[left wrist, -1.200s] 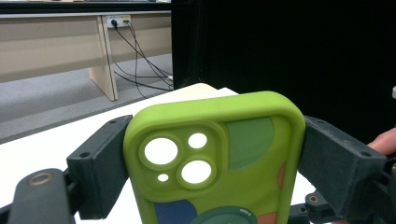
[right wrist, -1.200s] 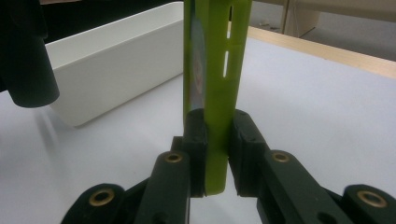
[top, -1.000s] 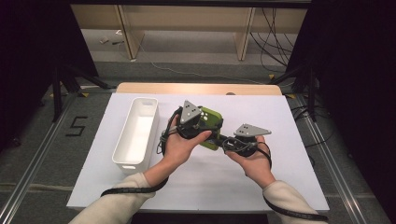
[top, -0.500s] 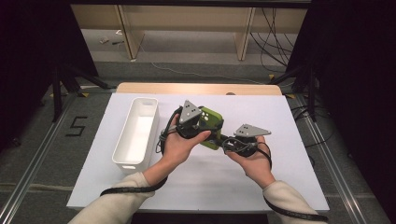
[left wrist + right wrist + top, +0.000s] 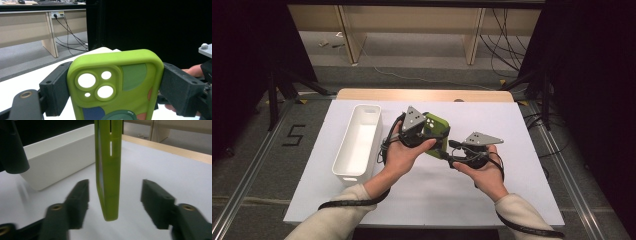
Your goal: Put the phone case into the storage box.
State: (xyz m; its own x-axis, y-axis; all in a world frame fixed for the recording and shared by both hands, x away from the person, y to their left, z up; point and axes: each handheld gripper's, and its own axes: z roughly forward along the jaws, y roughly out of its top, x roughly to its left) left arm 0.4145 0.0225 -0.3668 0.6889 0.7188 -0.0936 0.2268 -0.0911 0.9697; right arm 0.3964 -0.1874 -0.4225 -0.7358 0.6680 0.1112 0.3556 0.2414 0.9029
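Observation:
A lime-green phone case (image 5: 435, 134) with camera cut-outs is held above the white table (image 5: 522, 125). My left gripper (image 5: 113, 87) is shut on the green phone case (image 5: 117, 82), its black jaws pressing both long edges. My right gripper (image 5: 115, 197) stands open: its jaws have just been opening, and the case's lower edge (image 5: 108, 170) hangs between them with a gap on each side. In the high view the left gripper (image 5: 422, 131) and right gripper (image 5: 451, 154) meet at the case, mid-table.
A long white bin (image 5: 358, 141) lies left of the hands, also seen as a white bin (image 5: 57, 157) in the right gripper view. A wooden strip (image 5: 422, 95) runs along the table's far edge. Desks and cables stand beyond.
The hands and the case stay where they were. The high view is too coarse to show any jaw movement.

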